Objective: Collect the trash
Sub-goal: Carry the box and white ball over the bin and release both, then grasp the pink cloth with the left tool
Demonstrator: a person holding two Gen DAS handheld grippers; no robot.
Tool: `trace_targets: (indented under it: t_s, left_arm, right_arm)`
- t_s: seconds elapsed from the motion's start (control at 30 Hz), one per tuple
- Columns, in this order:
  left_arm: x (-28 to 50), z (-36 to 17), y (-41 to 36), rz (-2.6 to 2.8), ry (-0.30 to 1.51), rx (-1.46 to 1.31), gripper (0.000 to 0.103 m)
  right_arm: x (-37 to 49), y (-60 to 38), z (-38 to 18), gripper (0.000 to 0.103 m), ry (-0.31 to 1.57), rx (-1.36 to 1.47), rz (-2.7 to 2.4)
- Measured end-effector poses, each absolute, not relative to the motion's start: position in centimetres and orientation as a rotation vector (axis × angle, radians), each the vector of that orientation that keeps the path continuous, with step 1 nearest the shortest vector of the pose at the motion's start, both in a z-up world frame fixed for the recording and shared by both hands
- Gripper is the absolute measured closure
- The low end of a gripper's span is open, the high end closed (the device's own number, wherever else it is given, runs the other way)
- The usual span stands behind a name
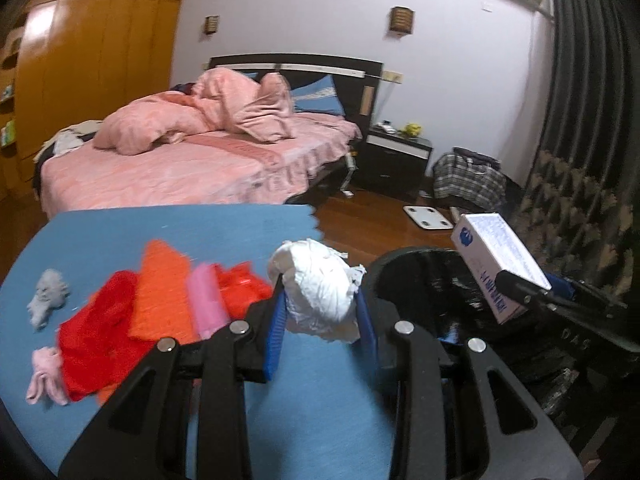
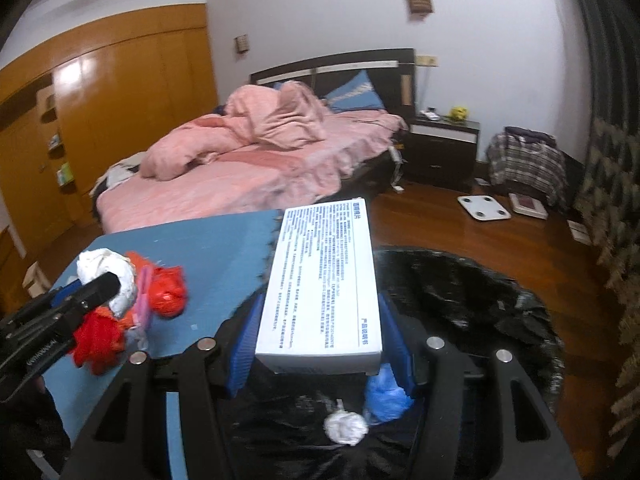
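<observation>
The right gripper [image 2: 320,344] is squeezing a white box [image 2: 322,284] between its blue pads, and the box hangs right over the black trash bin [image 2: 480,296]. The left gripper [image 1: 320,320] is squeezing a crumpled white paper ball [image 1: 316,288], which is held above the blue mat [image 1: 160,232], with the bin at about 3 o'clock from it. What could go wrong? The box is long and only its near end is pinched, so it might tip or slip out early; still, it would probably fall into the bin, since the bin is right below. The paper ball is the bigger worry. It is soft and squishy, and it is not over the bin yet, so if the tongs let go too soon it would land on the mat or the wood floor. The two grippers are also close together, side by side, so they might bump each other at the bin's edge. Both grippers tilt forward and down, pointing toward the pink bed [image 1: 180,160] at 12 o'clock. More trash waits on the mat: red and orange scraps [image 1: 160,296] at about 9 o'clock from the ball. In the bin there is already a small white wad [image 2: 344,428] and a blue bit [image 2: 384,396].
</observation>
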State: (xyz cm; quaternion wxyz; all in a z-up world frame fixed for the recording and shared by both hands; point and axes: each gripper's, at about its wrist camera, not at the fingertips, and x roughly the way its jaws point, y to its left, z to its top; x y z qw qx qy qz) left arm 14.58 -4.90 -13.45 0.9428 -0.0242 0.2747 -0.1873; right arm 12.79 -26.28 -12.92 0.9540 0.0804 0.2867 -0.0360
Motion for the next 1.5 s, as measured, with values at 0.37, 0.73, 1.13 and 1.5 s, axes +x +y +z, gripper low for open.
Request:
trace_targets:
  t_s: [0.37,0.73,1.13,1.5]
  left_arm:
    - [16.8,-13.3,-12.3,-0.526,0.577,-0.03,0.071]
    - [16.7,-13.5,-11.6,-0.502,0.578,-0.025,0.025]
    - [14.2,-13.2,-0.1,-0.223,0.551,-0.012,0.014]
    - [12.0,-13.8,10.2,0.013,0.56,-0.031,0.014]
  right_arm:
    - [11.7,-31.9,-13.7,0.047,0.586,0.207,-0.192]
    - [10.7,-34.8,-13.9,0.007,0.586,0.217,-0.285]
    - [12.4,-27.3,-12.9,0.006,0.57,0.187,-0.112]
    - [14.5,-15.0,-13.3,0.006,0.548,0.097,0.116]
